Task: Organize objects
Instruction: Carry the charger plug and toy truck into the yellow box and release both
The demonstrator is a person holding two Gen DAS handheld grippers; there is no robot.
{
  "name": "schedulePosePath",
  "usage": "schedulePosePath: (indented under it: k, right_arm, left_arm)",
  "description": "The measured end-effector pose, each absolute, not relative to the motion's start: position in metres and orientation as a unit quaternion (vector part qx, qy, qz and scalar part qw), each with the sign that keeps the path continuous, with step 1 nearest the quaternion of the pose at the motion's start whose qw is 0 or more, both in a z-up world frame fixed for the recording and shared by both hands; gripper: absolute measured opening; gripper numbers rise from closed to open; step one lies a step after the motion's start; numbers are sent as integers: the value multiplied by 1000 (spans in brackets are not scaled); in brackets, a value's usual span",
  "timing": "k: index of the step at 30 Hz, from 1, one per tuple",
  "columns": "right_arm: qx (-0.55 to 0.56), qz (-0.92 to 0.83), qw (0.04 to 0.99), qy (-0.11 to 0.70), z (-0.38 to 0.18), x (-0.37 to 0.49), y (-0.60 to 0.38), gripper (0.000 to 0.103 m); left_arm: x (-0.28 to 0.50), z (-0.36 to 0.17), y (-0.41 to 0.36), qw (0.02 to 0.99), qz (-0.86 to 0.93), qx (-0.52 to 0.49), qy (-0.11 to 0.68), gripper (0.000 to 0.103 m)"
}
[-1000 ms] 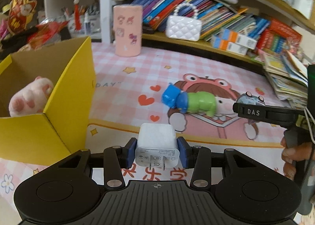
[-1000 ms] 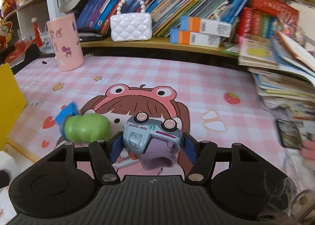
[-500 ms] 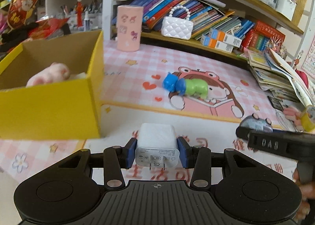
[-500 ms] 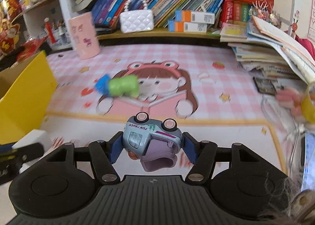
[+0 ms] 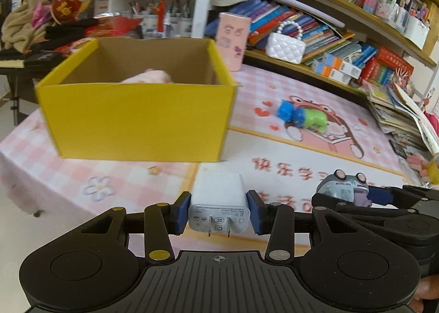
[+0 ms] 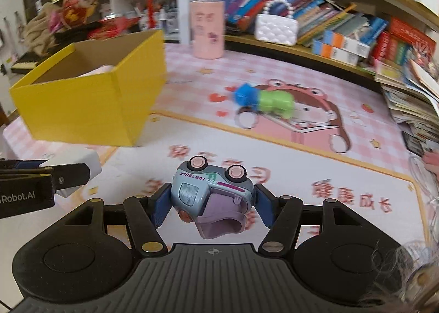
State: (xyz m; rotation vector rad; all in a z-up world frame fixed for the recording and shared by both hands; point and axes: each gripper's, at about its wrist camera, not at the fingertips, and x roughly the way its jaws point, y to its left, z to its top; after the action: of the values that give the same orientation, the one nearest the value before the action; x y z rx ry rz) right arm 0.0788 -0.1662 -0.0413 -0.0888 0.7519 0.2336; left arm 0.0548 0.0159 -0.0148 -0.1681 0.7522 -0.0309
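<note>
My left gripper [image 5: 218, 213] is shut on a white plug charger [image 5: 218, 204], held above the mat's near edge. My right gripper [image 6: 211, 204] is shut on a blue-grey toy truck [image 6: 211, 192], upside down with its pink wheels up. The truck also shows at the right of the left wrist view [image 5: 343, 188]. The charger shows at the left of the right wrist view [image 6: 79, 161]. A yellow cardboard box [image 5: 137, 115] stands open ahead and left, with a pink plush toy [image 5: 149, 77] inside. A blue and green toy [image 5: 303, 117] lies on the mat beyond.
A pink cylinder [image 5: 231, 39] stands behind the box. A white quilted handbag [image 5: 285, 47] sits on the low shelf with rows of books. Stacked magazines [image 5: 395, 113] lie at the right. The pink cartoon mat [image 6: 274, 148] covers the table; its left edge drops to the floor.
Both grippers have pulled back and up from the mat, holding their objects. The yellow box now sits more central and farther ahead; the blue and green toy looks smaller and farther.
</note>
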Motion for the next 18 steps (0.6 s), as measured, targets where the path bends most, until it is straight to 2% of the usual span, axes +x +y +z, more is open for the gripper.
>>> schedulePosePath:
  k: [18]
  right_arm:
    - [-65,159,916,363,-39,23,-73,60]
  left_arm:
    - [-7,-10,99,932,7,-101,349,42]
